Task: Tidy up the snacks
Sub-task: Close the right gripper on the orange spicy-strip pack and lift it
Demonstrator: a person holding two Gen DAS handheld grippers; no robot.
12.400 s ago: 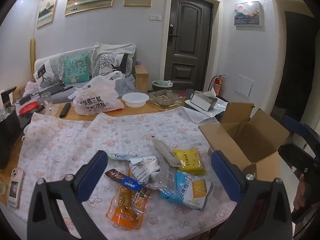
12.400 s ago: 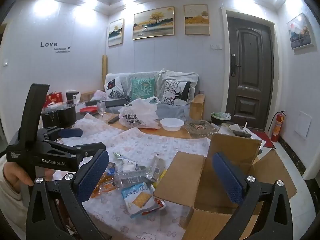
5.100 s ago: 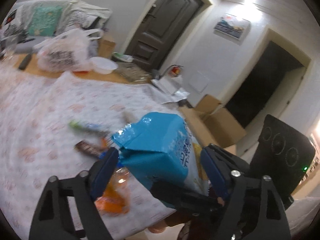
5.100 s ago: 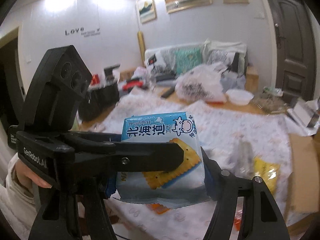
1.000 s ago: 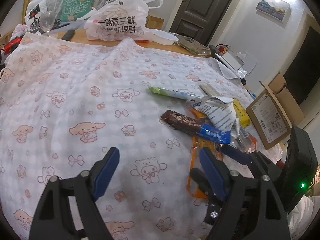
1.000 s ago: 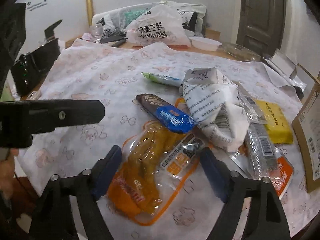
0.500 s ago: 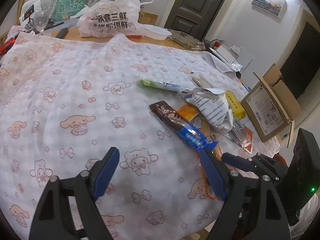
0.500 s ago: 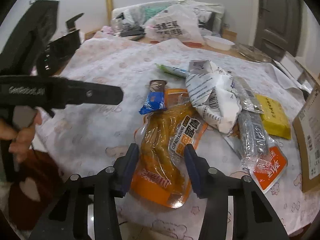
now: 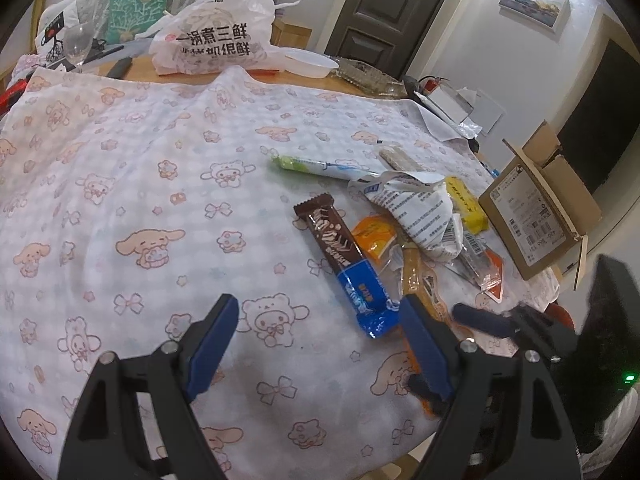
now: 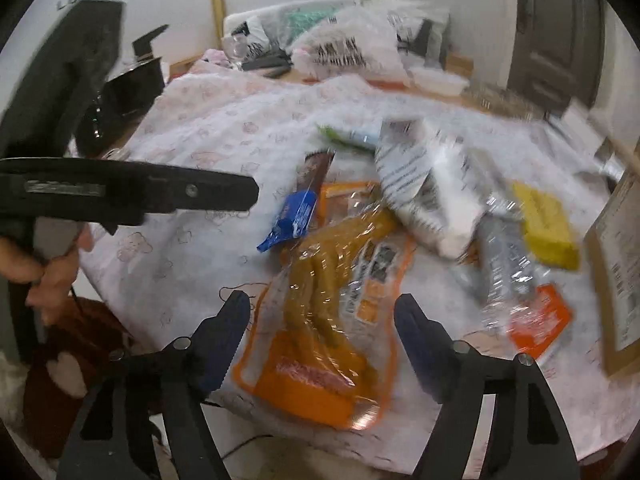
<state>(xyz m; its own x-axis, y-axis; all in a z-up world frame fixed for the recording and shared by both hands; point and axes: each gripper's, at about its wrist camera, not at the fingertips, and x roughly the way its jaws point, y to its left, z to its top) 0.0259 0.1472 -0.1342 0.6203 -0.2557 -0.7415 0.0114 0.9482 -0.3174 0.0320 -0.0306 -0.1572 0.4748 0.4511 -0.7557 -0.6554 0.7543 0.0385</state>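
An orange pack of yellow sticks (image 10: 316, 360) lies flat at the table's front edge, between the fingers of my right gripper (image 10: 322, 308). The jaws are opening and the pads stand off the pack's sides. A brown-and-blue chocolate bar (image 9: 340, 252) lies just beyond it, with a white printed bag (image 9: 420, 208), a yellow pack (image 9: 466, 204) and a green stick pack (image 9: 316, 167) behind. My left gripper (image 9: 318, 312) hovers open over bare tablecloth left of the bar, with nothing between its fingers. The right wrist view is blurred.
A cardboard box (image 9: 532, 216) stands at the table's right edge. A clear pack with an orange end (image 10: 536, 320) lies near it. A white plastic bag (image 9: 212, 40), a bowl (image 9: 308, 64) and a glass (image 9: 78, 40) are at the far side. A hand (image 10: 52, 272) holds the left gripper's handle.
The right jaws narrowed around the orange pack half a second ago and now stand wide again. The pack has slid toward the front edge, away from the chocolate bar. The left gripper stayed open.
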